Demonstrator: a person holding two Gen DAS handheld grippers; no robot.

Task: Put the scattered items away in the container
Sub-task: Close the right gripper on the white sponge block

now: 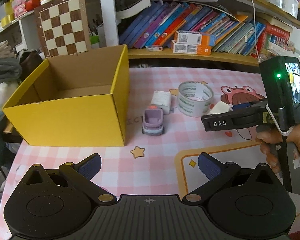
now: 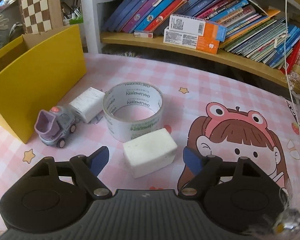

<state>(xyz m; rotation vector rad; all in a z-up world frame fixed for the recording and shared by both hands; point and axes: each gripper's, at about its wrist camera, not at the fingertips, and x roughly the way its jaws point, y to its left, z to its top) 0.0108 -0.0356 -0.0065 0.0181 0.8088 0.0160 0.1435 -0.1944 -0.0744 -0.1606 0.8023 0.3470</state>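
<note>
Right tongs (image 2: 143,161) nearest cam, jaws apart, blue pads either side of white foam block (image 2: 150,152), gaps showing on both sides, nothing gripped. Block lying flat on pink checked tabletop (image 2: 200,80), far edge touching clear tape roll (image 2: 133,111). Roll sitting flat, hole up, green print round the band. White charger (image 2: 88,103) just left of roll, lying on its side. Purple toy truck (image 2: 55,127) in front of charger, touching or nearly so, bucket end towards cam, wheels down, next to yellow cardboard box (image 2: 36,80).

From left cam: left tongs (image 1: 149,167) wide open, nothing between pads, over bare tabletop near star print. Box (image 1: 70,118) upright w/ top open, sitting at left on tabletop, no items seen inside. Truck (image 1: 153,121) just right of box's near corner, charger (image 1: 162,101) behind it, roll (image 1: 195,98) further right, block (image 1: 220,107) partly hidden by right tongs' black finger marked DAS. Hand (image 1: 278,140) on right tool's grip, small screen w/ green light on top.

Behind tabletop: shelf of leaning books (image 1: 190,24), two orange-and-white cartons (image 1: 193,43) stacked in front of them, chessboard (image 1: 63,28) propped behind box.
</note>
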